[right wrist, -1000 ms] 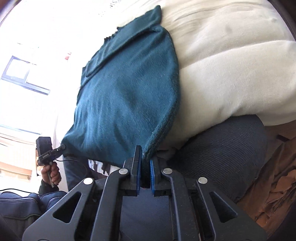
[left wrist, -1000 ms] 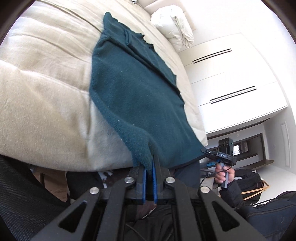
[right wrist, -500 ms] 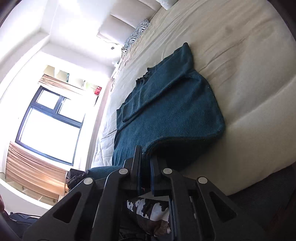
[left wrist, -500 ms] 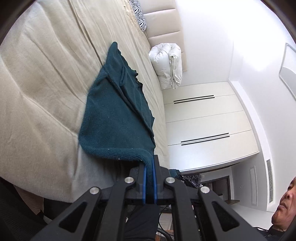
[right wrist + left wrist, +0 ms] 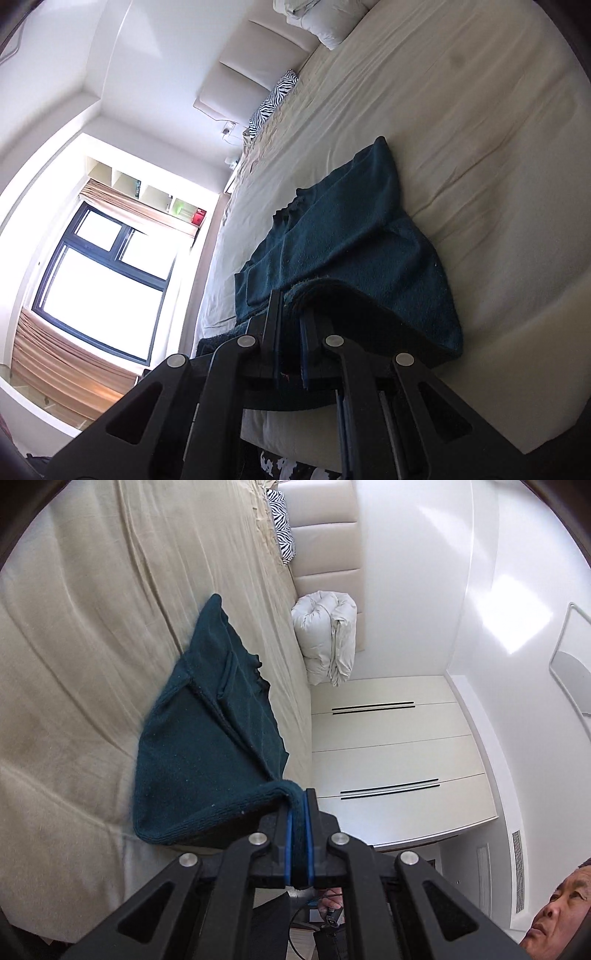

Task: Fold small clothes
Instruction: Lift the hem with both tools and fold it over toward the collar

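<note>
On the beige bed [image 5: 92,635], the dark teal garment [image 5: 199,738] lies with its far end flat on the cover and its near hem lifted off the mattress. Left gripper [image 5: 300,805]: jaws pressed together on one hem corner, knit bunched between the blue pads. Right gripper [image 5: 291,314]: clamped on the other hem corner, cloth draped over its fingertips. Change vs. one second ago: the hem then hung over the bed's front edge near the operator's lap; it is now raised and carried forward above the cover, so the lower part arches over the body of the garment [image 5: 351,240]. Judgement: bottom-to-top fold is under way, roughly at mid-travel. Sleeves already appear tucked inward. Next need: lay hem evenly toward the collar end, both corners level, before letting go. Risk: skewed corners, crooked fold.
</note>
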### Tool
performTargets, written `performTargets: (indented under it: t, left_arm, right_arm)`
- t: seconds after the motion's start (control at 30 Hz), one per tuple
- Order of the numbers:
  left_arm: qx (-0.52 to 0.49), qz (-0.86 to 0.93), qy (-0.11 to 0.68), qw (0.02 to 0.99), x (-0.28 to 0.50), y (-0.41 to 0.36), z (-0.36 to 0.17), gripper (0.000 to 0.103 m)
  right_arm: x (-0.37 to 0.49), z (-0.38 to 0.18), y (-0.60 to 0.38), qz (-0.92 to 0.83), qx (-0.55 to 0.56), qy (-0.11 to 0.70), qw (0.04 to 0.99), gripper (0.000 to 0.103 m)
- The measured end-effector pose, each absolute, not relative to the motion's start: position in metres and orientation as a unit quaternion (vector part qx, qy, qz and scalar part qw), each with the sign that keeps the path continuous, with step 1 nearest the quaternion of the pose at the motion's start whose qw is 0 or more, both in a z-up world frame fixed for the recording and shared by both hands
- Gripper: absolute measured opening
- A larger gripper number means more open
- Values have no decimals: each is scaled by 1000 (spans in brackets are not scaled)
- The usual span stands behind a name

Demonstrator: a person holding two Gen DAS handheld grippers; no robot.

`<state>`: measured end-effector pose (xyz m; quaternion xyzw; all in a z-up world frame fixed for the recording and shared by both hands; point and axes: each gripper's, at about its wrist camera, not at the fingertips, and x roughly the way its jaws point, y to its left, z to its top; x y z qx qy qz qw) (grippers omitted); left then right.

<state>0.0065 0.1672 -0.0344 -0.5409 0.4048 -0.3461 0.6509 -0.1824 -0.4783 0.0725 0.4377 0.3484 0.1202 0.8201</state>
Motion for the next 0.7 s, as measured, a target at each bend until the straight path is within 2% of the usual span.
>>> performTargets:
  t: [0.33, 0.7]
  left_arm:
    - [-562, -334, 378, 655, 89, 155, -24, 6]
    - [-581, -301, 393, 646, 196, 138, -47, 6]
  right_arm:
    - [-91, 66, -508, 89, 456, 334, 820, 7]
    - [8, 18, -532, 32, 478, 358, 802, 7]
